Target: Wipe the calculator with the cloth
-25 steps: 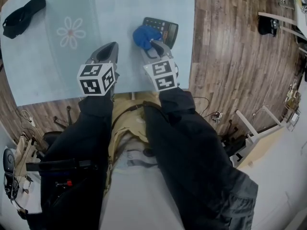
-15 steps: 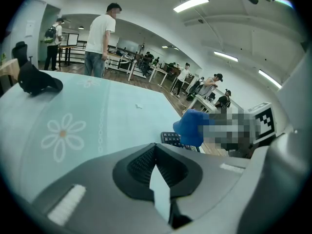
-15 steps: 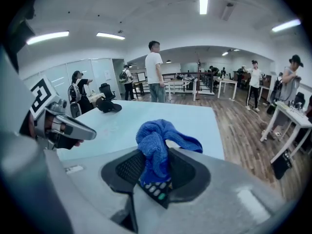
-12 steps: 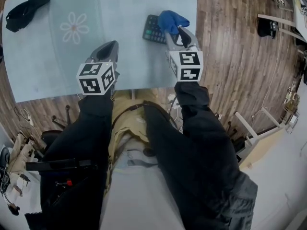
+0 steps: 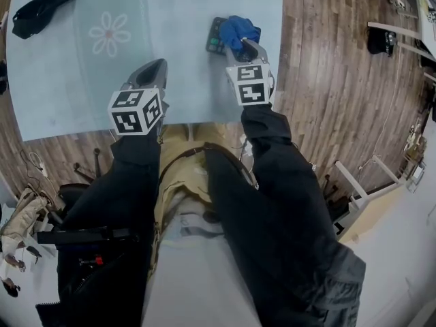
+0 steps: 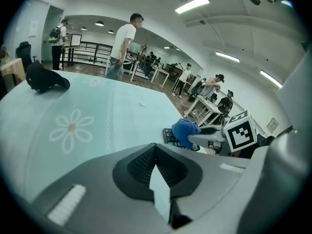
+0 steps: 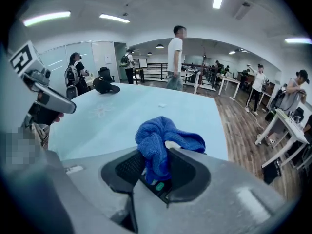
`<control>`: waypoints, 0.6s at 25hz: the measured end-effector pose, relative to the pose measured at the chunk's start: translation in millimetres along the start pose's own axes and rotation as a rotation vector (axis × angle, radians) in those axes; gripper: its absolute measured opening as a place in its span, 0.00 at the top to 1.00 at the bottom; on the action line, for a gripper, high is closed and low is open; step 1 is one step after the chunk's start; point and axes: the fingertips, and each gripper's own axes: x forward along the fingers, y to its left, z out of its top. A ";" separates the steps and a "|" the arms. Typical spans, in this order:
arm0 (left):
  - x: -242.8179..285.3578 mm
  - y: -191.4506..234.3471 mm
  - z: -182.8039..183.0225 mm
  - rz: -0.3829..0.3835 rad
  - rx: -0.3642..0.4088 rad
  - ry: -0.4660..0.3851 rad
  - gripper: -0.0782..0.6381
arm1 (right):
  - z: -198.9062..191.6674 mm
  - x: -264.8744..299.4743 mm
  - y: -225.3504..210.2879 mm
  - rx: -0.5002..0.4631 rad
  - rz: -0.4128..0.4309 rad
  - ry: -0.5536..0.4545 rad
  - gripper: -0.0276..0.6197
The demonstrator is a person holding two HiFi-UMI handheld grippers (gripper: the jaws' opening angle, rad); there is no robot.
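My right gripper (image 5: 246, 45) presses the blue cloth (image 5: 240, 29) onto the calculator (image 5: 214, 39) near the right edge of the tabletop (image 5: 177, 73).

The pale blue tabletop carries everything, with a white flower print (image 5: 110, 33) toward its far left part and a black item (image 5: 41, 9) lying by the far left corner. My left gripper (image 5: 157, 65) hovers over the near edge, well apart from the calculator. Its jaws are drawn together at the tips and there is nothing between them. My right gripper reaches in from the near right, its jaws clamped on a bunched fold of the cloth. The dark calculator lies flat just inside the right edge. The cloth covers its right part, so only its left strip and some green keys show.
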 end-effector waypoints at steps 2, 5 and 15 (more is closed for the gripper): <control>-0.4 0.5 -1.0 -0.001 -0.004 -0.001 0.89 | -3.6 2.7 17.0 -0.017 0.038 0.004 0.75; -1.0 0.4 -2.1 -0.005 -0.003 -0.004 0.89 | -8.9 5.7 39.8 -0.035 0.086 0.010 0.75; -4.6 -0.8 6.6 -0.003 0.002 -0.034 0.89 | 0.2 -20.0 62.6 0.059 0.173 -0.049 0.75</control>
